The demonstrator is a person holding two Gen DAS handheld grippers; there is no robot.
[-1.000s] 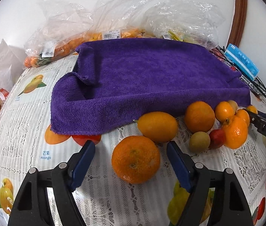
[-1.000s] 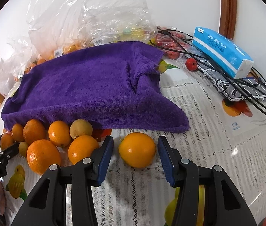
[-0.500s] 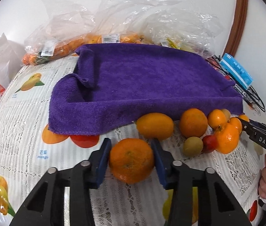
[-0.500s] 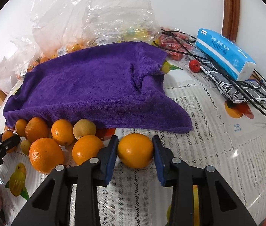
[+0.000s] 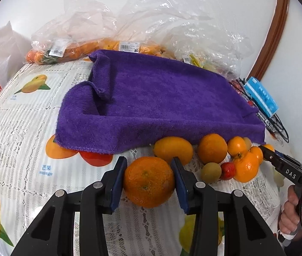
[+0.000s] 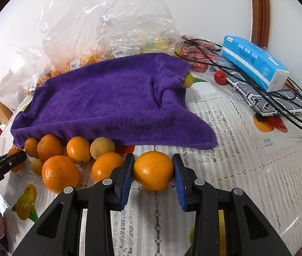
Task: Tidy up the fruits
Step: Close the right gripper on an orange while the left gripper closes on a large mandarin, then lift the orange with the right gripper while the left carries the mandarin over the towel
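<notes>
Fruits [image 5: 211,148] crowd the purple towel [image 5: 161,106] edge; both grippers' fingers [image 5: 116,183] [image 6: 177,176] clamp oranges [image 5: 148,181] [image 6: 153,170].

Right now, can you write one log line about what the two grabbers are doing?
left gripper: shut on big orange | right gripper: shut on smooth orange | both fruits on tablecloth

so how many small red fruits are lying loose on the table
2: one red fruit sits in the pile by the green one, another lies beside the black cables near the tissue pack. More may hide under the purple towel.
</notes>
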